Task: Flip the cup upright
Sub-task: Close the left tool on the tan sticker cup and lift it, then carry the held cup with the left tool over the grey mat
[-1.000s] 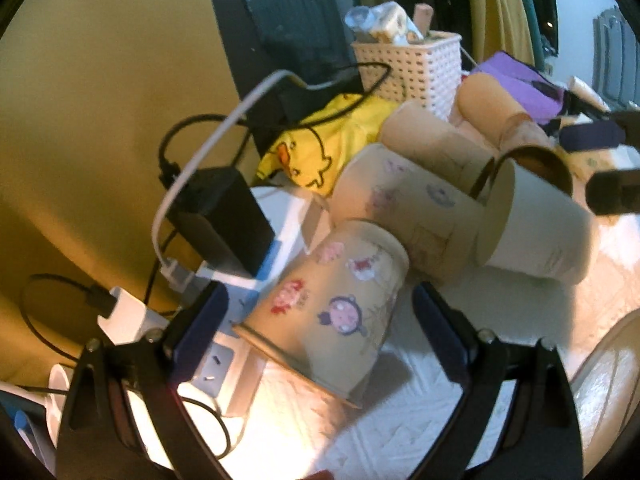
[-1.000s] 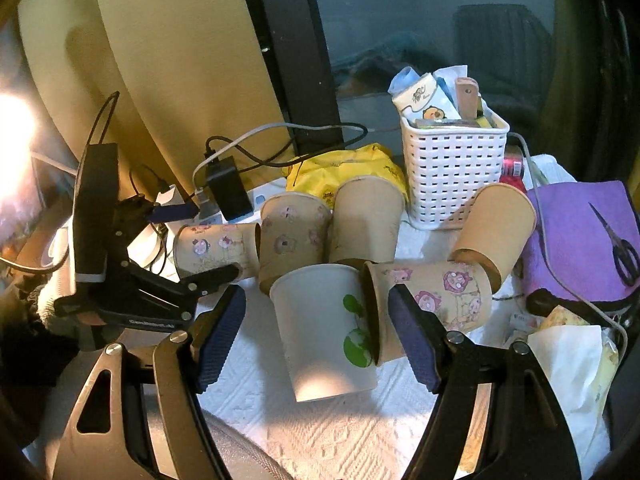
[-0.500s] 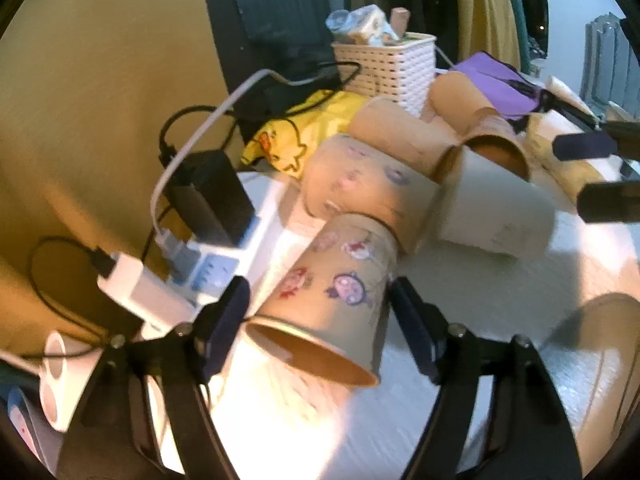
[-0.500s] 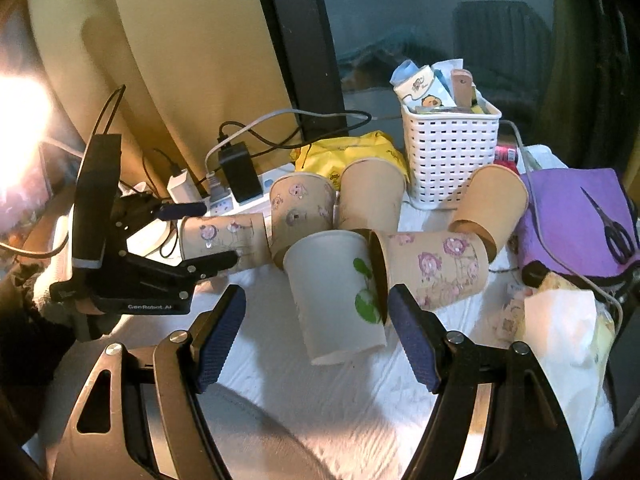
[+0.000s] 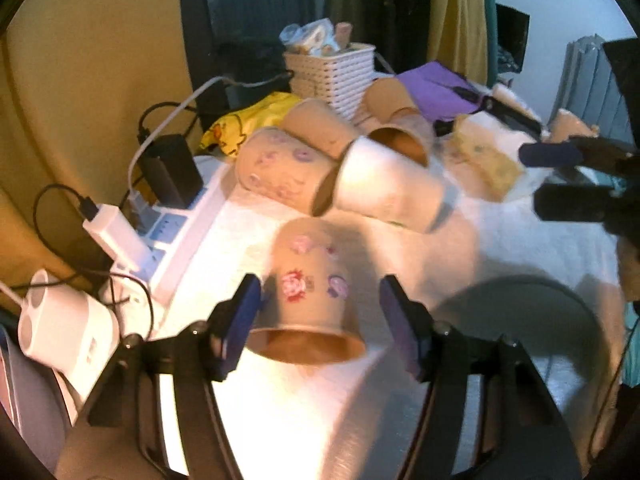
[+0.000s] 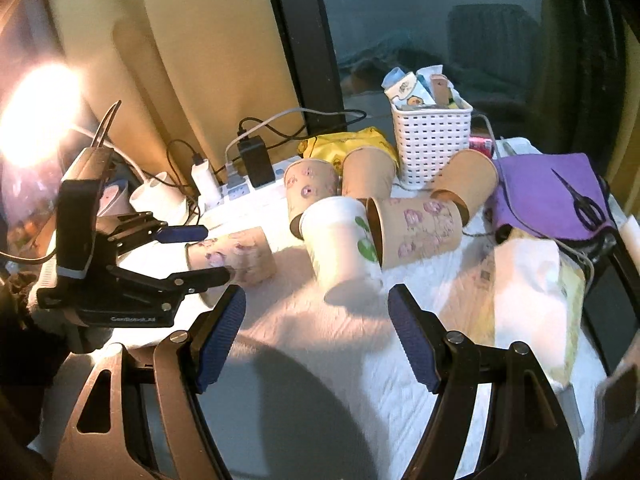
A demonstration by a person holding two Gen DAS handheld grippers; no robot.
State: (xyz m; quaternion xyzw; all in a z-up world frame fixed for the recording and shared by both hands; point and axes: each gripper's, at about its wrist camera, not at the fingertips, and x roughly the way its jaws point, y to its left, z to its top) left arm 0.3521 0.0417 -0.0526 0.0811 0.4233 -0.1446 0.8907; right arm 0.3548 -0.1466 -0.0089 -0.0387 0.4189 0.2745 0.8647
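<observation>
White cloth-covered table (image 5: 500, 248) w/ yellow curtain behind, lots of clutter at the back.

L wrist view: my left gripper (image 5: 319, 292) is straddling the floral cup (image 5: 310, 276), which is lying on its side, open mouth pointing back at my cam, base pointing away. Jaws are pinching it near the rim. The L pad is touching for sure; the R pad looks a hair off in the blur, so I'm judging the grip light. The cup is sitting apart from the pile of other cups behind it, incl. the white cup (image 5: 388, 192). Power strip (image 5: 180, 232) is lying just to the L, basket (image 5: 332, 72) at the back. My right gripper (image 5: 560, 178) is poking in from the R edge.

R wrist view: right gripper (image 6: 316, 300) is hovering over bare cloth, jaws spread wide, holding nothing. Left gripper (image 6: 214, 254) is showing side-on, fingers above & below the floral cup (image 6: 240, 256), cup approx horizontal, shadow under it.

Step, as I'm reading it: cup is grasped & pulled clear, flip not yet done. Next move is calling for a wrist roll to bring the mouth up, then setting the base flat on clear cloth before letting go. Paper wall is soft, so no hard squeezing.
</observation>
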